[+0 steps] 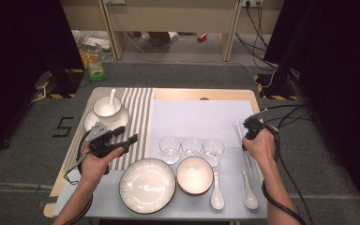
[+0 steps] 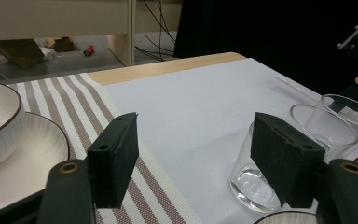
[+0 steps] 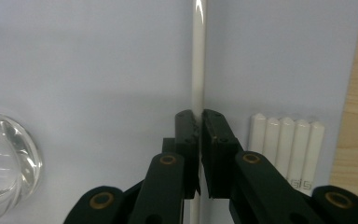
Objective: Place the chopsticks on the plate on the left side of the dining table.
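My right gripper (image 3: 200, 119) is shut on a thin white chopstick (image 3: 198, 56) that lies lengthwise on the pale grey mat (image 1: 197, 117). From above, that right gripper (image 1: 246, 138) sits near the mat's right edge, over the chopstick (image 1: 239, 129). My left gripper (image 1: 127, 134) hovers open over the striped placemat (image 1: 138, 108), with nothing between its jaws. In the left gripper view the left gripper (image 2: 193, 140) points across the mat towards the nearest glass (image 2: 261, 182).
Three glasses (image 1: 191, 146) stand in a row mid-mat. In front of them are a large plate (image 1: 147, 185), a bowl (image 1: 194, 174) and two white spoons (image 1: 217, 192). A bowl holding a spoon (image 1: 107, 107) sits on a saucer at the far left. A ribbed white rest (image 3: 286, 140) lies beside the chopstick.
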`<state>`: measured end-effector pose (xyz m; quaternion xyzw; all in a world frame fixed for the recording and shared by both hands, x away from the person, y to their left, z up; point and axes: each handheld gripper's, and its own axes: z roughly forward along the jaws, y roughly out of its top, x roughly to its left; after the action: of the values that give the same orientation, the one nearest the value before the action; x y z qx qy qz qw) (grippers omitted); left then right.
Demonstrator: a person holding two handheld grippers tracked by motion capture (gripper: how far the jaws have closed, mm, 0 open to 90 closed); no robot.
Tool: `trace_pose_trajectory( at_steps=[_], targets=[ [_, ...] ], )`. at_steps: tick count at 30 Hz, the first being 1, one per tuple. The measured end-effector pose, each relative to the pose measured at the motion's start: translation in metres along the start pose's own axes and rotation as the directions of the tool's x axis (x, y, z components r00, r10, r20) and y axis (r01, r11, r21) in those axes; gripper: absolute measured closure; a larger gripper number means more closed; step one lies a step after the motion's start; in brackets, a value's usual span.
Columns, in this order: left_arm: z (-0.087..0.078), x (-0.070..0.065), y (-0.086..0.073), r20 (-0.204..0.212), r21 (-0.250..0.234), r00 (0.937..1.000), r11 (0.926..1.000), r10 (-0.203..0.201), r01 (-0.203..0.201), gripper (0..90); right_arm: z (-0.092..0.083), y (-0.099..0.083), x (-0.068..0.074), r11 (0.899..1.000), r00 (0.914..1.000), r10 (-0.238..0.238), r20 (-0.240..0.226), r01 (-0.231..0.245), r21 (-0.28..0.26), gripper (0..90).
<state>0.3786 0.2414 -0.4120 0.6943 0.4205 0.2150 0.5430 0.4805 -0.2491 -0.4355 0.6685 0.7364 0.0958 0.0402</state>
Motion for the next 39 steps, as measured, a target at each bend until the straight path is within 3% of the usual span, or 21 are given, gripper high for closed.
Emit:
trace_pose_trajectory(
  at_steps=[17, 39],
  targets=[
    [0.003, -0.002, 0.0, 0.011, 0.0, 0.9998, 0.9999, -0.016, 0.016, 31.6, -0.043, -0.012, 0.013, 0.991, 0.9994, -0.032, -0.01, 0.03, -0.132, 85.5],
    [0.009, -0.002, 0.008, 0.018, -0.012, 0.9997, 0.9998, -0.015, 0.015, 31.6, -0.061, -0.021, 0.02, 0.973, 0.9978, -0.059, -0.031, 0.051, -0.225, 85.4]
  ],
)
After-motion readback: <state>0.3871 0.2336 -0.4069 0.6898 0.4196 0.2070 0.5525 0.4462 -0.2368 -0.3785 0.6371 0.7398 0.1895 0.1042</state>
